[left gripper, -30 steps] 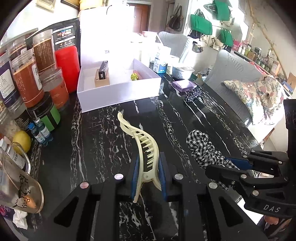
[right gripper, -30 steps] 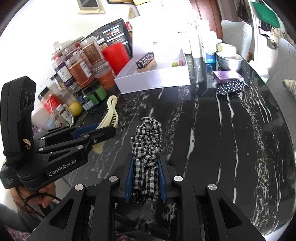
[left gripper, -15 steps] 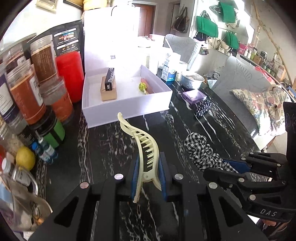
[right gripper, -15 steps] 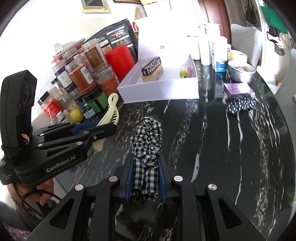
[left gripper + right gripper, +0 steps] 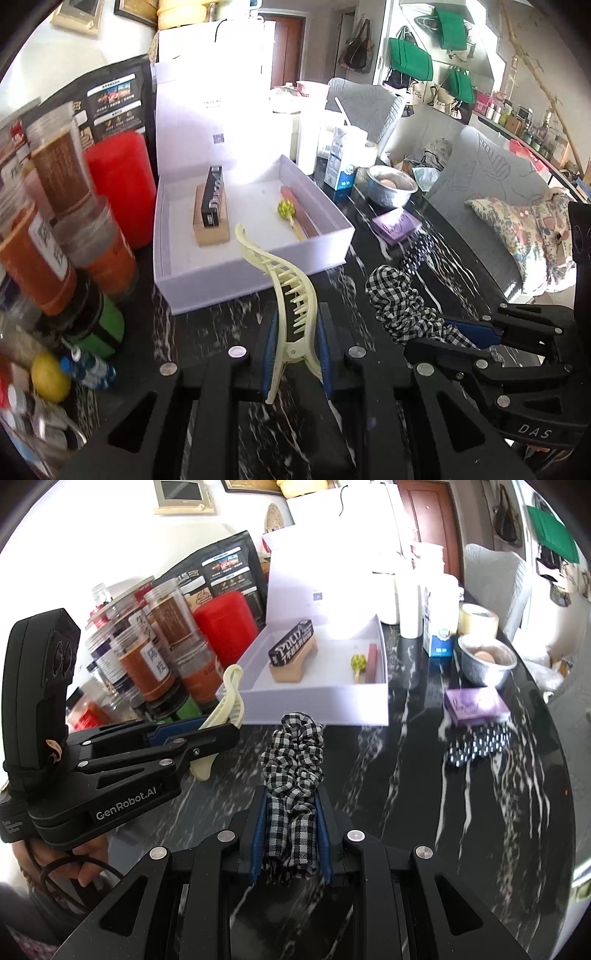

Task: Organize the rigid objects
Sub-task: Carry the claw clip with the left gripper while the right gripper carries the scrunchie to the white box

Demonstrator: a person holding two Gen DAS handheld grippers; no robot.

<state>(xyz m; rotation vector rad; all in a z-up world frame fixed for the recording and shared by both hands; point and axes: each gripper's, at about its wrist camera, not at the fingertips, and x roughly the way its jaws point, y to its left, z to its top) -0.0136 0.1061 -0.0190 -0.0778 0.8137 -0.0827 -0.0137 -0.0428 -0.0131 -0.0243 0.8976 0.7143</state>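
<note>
The cream hair claw [image 5: 291,295] is clamped between the pads of the left gripper [image 5: 295,347], held above the black marble table [image 5: 424,775] just short of the open white box [image 5: 258,273]. The checked scrunchie [image 5: 291,768] is pinched in the right gripper [image 5: 290,834] alongside. Inside the box are seen a black carton on a tan block [image 5: 211,206], a green-tipped stick [image 5: 286,212] and a reddish bar [image 5: 299,210]. The steel bowl [image 5: 485,661] holds an egg-like item, indistinct.

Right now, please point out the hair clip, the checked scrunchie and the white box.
hair clip [image 5: 291,295], left wrist view, toothed middle.
checked scrunchie [image 5: 293,753], right wrist view, gathered middle.
white box [image 5: 236,284], left wrist view, front wall.
</note>
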